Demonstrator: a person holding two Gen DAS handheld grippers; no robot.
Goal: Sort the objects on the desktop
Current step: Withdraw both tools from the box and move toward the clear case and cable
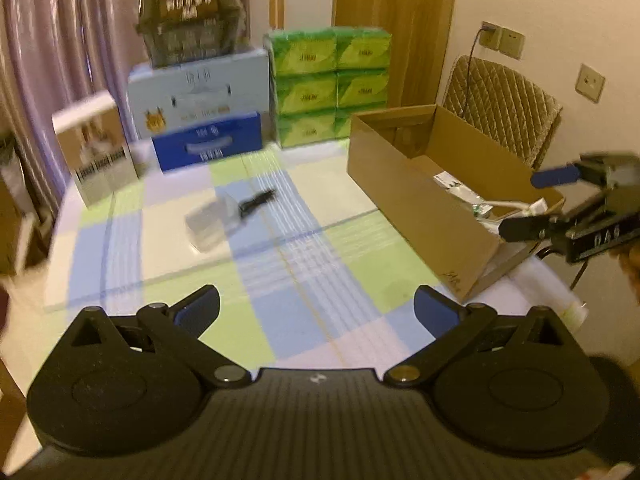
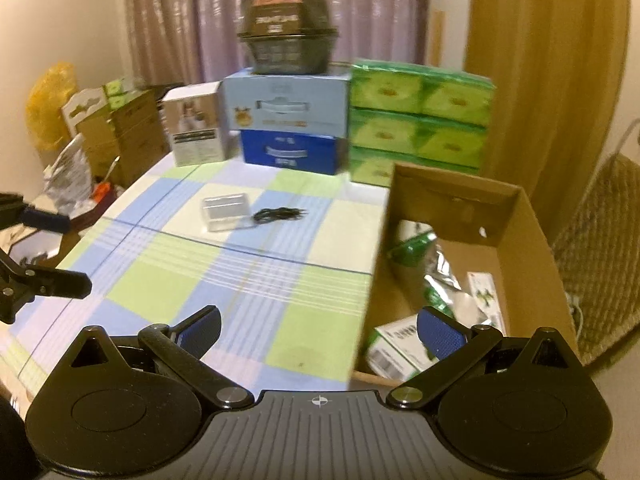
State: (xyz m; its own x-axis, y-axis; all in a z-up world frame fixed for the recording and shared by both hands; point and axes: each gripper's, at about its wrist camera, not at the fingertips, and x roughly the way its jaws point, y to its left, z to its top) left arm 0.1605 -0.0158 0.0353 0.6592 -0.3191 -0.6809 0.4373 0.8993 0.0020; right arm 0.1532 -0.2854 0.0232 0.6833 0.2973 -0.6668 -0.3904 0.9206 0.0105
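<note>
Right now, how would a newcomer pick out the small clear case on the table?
Start at the checked tablecloth, with stacked boxes at its far edge and an open cardboard box on the right. In the bare middle lie just two loose things side by side. The clear case is the pale, boxy one, left of the thin black cable.

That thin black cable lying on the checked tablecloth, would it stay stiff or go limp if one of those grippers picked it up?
Probably limp: the black cable lies in a loose coil on the tablecloth, so its ends would likely dangle. It looks thin and light, so it may slip from the right gripper unless pinched squarely. It seems unlikely to roll.
</note>
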